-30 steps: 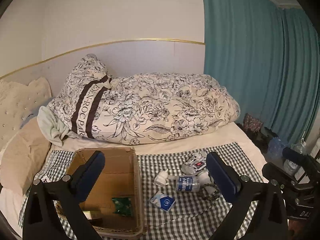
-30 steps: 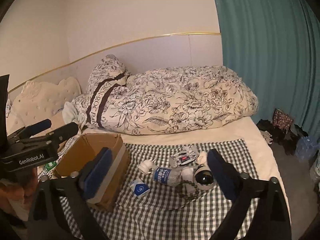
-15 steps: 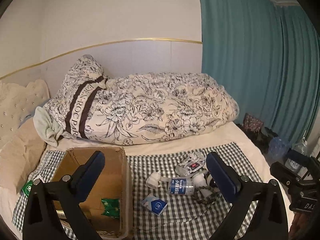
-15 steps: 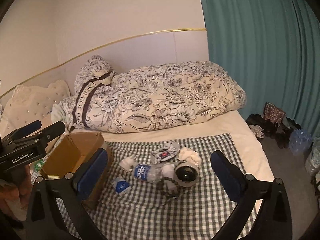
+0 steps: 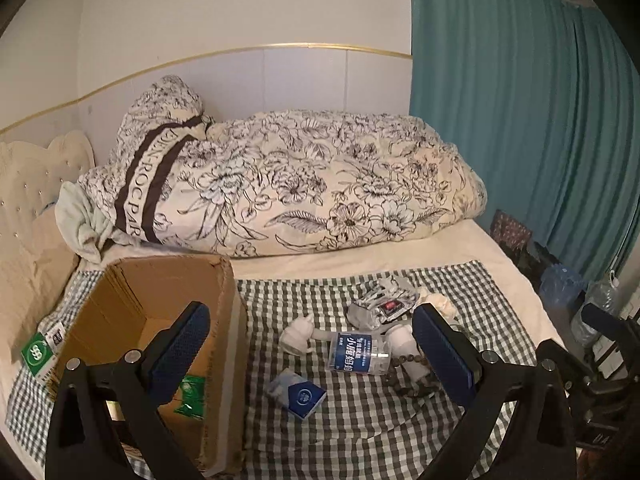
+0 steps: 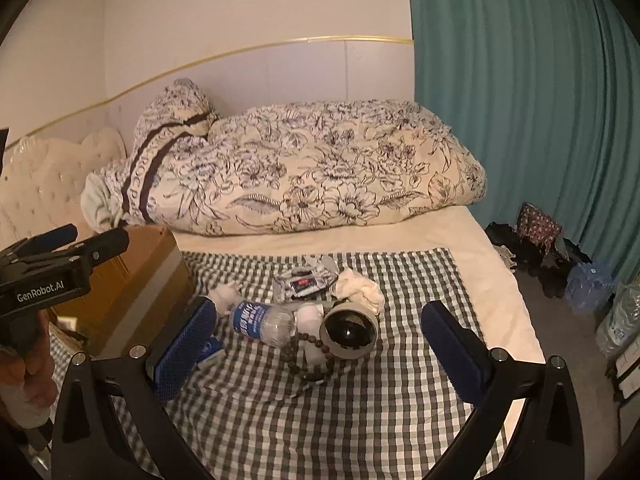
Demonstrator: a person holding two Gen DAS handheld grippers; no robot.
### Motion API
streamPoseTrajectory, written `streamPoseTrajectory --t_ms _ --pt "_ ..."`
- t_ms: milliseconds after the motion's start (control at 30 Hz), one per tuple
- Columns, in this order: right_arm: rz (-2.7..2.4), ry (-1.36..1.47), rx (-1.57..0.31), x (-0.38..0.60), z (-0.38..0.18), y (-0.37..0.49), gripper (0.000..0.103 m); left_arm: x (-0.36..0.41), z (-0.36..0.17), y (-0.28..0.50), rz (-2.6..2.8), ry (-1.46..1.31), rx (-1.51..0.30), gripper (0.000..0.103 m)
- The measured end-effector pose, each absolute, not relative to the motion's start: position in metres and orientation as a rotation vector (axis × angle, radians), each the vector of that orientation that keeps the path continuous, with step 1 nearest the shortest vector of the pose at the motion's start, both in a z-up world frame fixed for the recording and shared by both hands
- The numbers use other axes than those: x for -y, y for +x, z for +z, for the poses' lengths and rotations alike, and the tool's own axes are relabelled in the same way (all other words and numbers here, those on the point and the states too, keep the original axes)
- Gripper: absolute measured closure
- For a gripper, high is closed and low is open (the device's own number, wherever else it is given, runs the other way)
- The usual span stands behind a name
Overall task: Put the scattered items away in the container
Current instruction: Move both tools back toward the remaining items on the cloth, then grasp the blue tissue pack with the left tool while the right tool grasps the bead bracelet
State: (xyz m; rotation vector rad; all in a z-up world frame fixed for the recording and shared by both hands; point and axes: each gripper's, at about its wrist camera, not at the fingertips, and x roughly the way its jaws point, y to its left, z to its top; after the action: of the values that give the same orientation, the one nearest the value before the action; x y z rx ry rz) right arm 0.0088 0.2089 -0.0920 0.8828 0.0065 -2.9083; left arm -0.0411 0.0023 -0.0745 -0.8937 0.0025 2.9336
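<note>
Both tools seen wide open and empty: left tool [image 5: 310, 354] low in its frame, hanging over the near edge of the cardboard box [image 5: 132, 296] and the checked cloth [image 5: 360, 420]; right tool [image 6: 318, 338] low in its frame, framing the heap of clutter. Scattered things lay centre of both frames on the cloth, just right of the box: a water bottle [image 6: 260, 320] on its side, a roll of tape [image 6: 350, 330] touching a string of beads [image 6: 308, 360], a crumpled tissue [image 6: 358, 286], a foil packet [image 6: 306, 282], and a small blue packet [image 5: 300, 394] nearest the box. A green sachet [image 5: 192, 396] already inside. Judged light throughout: bottle smooth and prone to roll, best pinched across its labelled middle; beads limp, best lifted from a bunched part; tissue soft, taken anywhere.
</note>
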Motion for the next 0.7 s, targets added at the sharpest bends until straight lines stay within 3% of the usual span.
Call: streamPoseTrajectory --t_ms 700 --pt "-2.872 1.084 0.027 -0.227 -0.167 -0.028 0.000 -0.029 -0.199 -0.083 2.891 -1.183 -0.021 0.000"
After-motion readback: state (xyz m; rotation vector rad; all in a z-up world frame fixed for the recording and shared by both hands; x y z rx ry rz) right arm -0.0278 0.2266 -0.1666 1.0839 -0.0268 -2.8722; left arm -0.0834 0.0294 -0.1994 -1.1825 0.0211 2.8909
